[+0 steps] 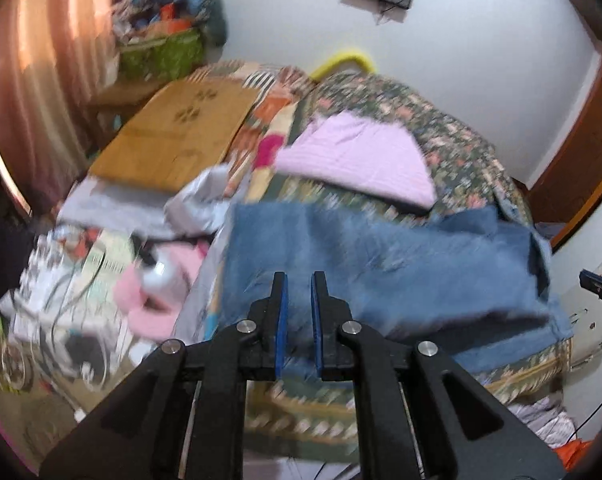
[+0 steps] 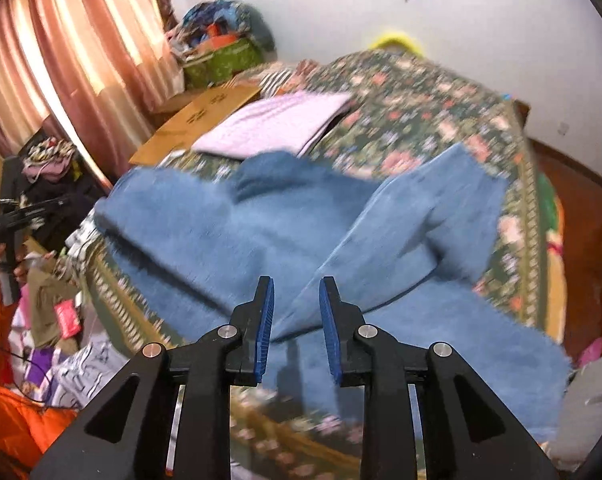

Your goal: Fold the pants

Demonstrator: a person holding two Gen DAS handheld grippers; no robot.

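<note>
- Left wrist view: the left tool (image 1: pixel 299 280) hovers above the pants (image 1: pixel 381 264) with its blue pads a narrow gap apart and nothing between them, so it grips nothing. The pants lie on the floral bedspread (image 1: pixel 453 140) at the near edge of the bed, a folded blue slab with the right end doubled up.
- Risk here: the near hem sits right at the bed's edge. A careless drag toward the person could pull the denim off onto the clutter on the floor (image 1: pixel 81 300).
- The picture is blurred, so aiming at a hem now could miss or catch the bedspread with it.
- Right wrist view: the right tool (image 2: pixel 295 284) has its jaws parted, empty, above the pants (image 2: pixel 229 232). One leg (image 2: pixel 413 216) lies slantwise across the rest, not squared.
- Risk here: folding again over that slanted leg would likely lock in a crooked bundle; pinching only the top layer would let the lower layers slide apart.
- The pink folded cloth (image 2: pixel 277 124) lies just beyond the pants; a wide sweep could snag it.
- The left tool (image 2: pixel 21 216) shows at the far left, well apart.
</note>
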